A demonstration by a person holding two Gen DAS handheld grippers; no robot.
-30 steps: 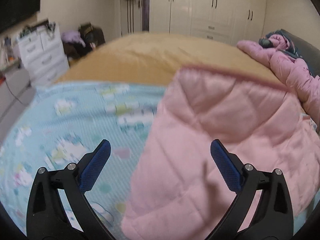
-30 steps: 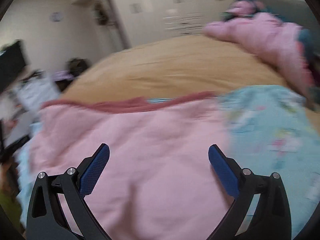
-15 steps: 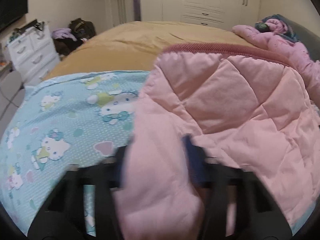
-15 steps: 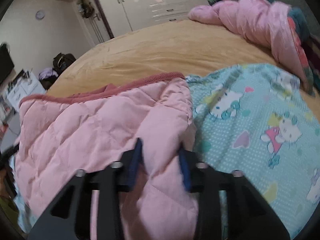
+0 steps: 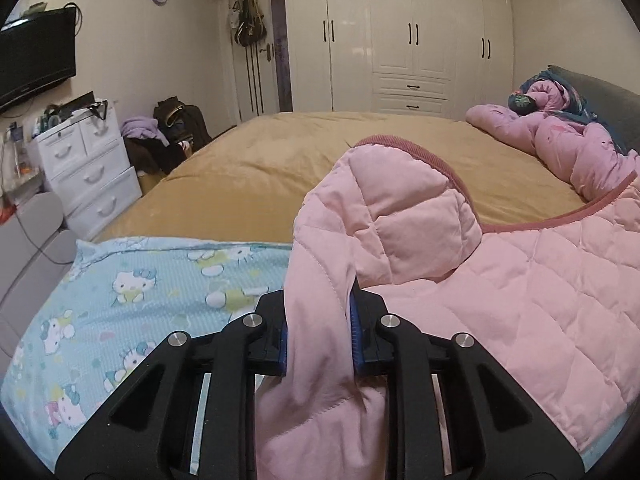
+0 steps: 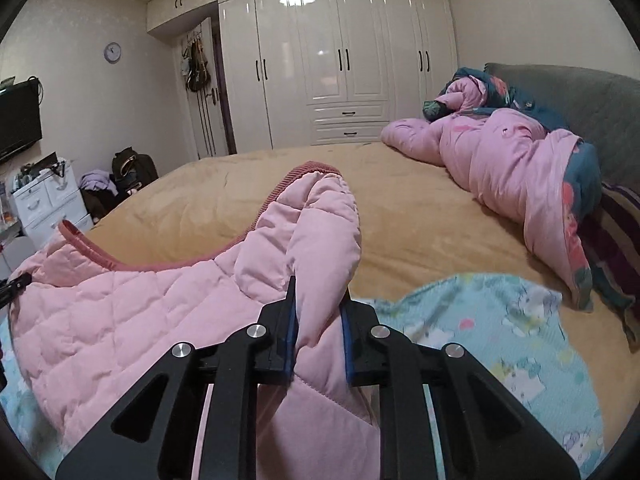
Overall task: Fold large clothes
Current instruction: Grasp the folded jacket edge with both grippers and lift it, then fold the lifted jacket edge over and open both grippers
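A pink quilted jacket (image 5: 520,300) with a darker ribbed hem lies across a light blue cartoon-cat sheet (image 5: 140,292) on the bed. My left gripper (image 5: 318,320) is closing, its blue pads pressing a lifted fold at the jacket's left edge. In the right wrist view the same jacket (image 6: 140,320) spreads to the left. My right gripper (image 6: 318,312) is also closing and pinches a raised fold at the jacket's right edge. Both pinched corners stand up off the blue sheet (image 6: 480,340), and the hem sags between them.
The bed has a tan cover (image 5: 260,168). A bunched pink quilt (image 6: 500,152) lies by the grey headboard (image 6: 580,92). White drawers (image 5: 88,160), bags on the floor (image 5: 176,120) and a wall television (image 5: 36,56) are at the left. White wardrobes (image 5: 400,40) fill the far wall.
Both grippers went from wide open above the flat jacket to closed on its edges. Both then rose, lifting the two corners off the sheet.
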